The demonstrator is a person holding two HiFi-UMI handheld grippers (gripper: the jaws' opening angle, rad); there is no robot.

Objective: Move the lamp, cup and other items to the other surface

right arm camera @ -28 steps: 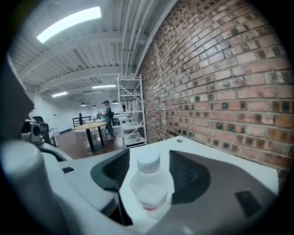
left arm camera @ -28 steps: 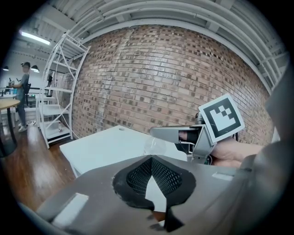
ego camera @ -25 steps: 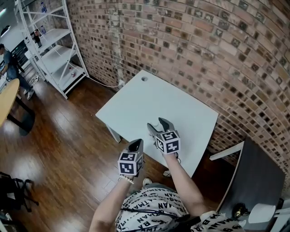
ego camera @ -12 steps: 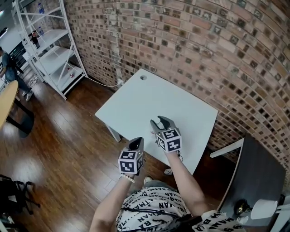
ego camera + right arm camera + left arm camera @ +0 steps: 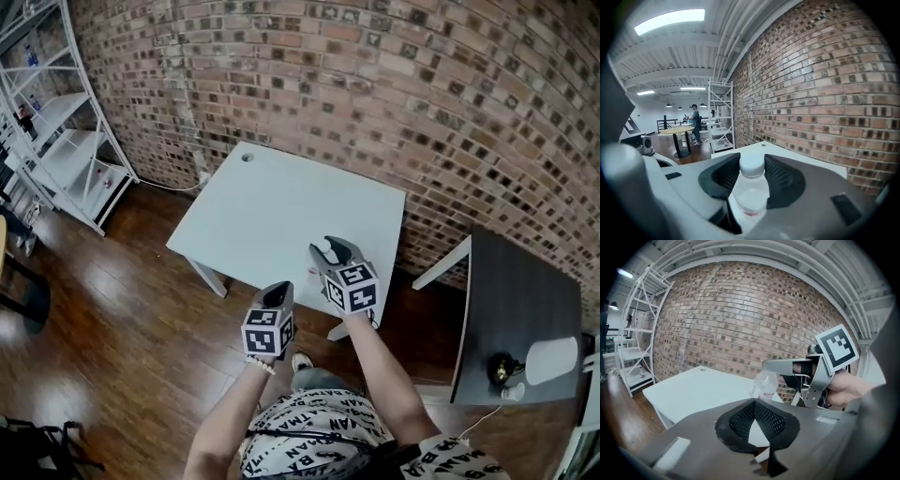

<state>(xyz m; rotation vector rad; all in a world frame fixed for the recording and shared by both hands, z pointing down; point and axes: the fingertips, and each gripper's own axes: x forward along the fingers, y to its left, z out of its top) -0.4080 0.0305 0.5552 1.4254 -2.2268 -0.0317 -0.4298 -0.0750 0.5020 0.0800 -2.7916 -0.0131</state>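
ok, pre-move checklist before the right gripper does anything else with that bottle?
1. Grip: ok. The right gripper has its pads on both sides of the bottle, just below the cap.
2. Bottle upright: ok, cap up.
3. Bottle base on the white table or lifted: cannot tell, the base is hidden in every view.
4. Left gripper free: ok, jaws together, nothing between them.
5. Room on the white table: ok, bare top ahead of the bottle.
6. Other items moved: not ok. The lamp is on the dark table to the right, not yet carried across.
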